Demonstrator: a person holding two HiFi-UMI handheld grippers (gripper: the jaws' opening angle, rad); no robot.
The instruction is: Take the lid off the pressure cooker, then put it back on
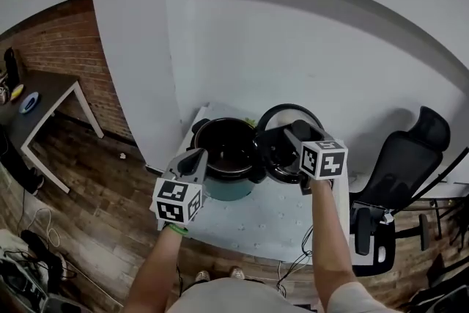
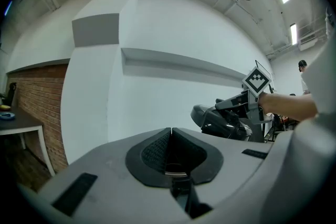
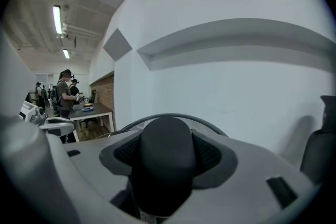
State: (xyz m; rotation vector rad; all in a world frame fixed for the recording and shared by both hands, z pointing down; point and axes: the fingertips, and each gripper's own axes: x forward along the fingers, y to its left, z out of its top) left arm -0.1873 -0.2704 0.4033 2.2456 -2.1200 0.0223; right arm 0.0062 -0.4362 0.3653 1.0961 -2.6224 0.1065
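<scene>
Holding lid by black knob: right gripper, jaws clamped on knob from both sides. Lid off, tilted, just right of open pressure cooker. Lid edge possibly touching cooker rim, head view too small to confirm. Cooker stands on white table. Left gripper by cooker's left rim, jaws pressed together, nothing between them.

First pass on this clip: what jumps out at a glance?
The open pressure cooker stands mid-frame on the white table, its dark inside showing. Just to its right, the right gripper is clamped on the lid, held tilted beside the cooker. The left gripper, shut and empty, hangs by the cooker's left rim.
</scene>
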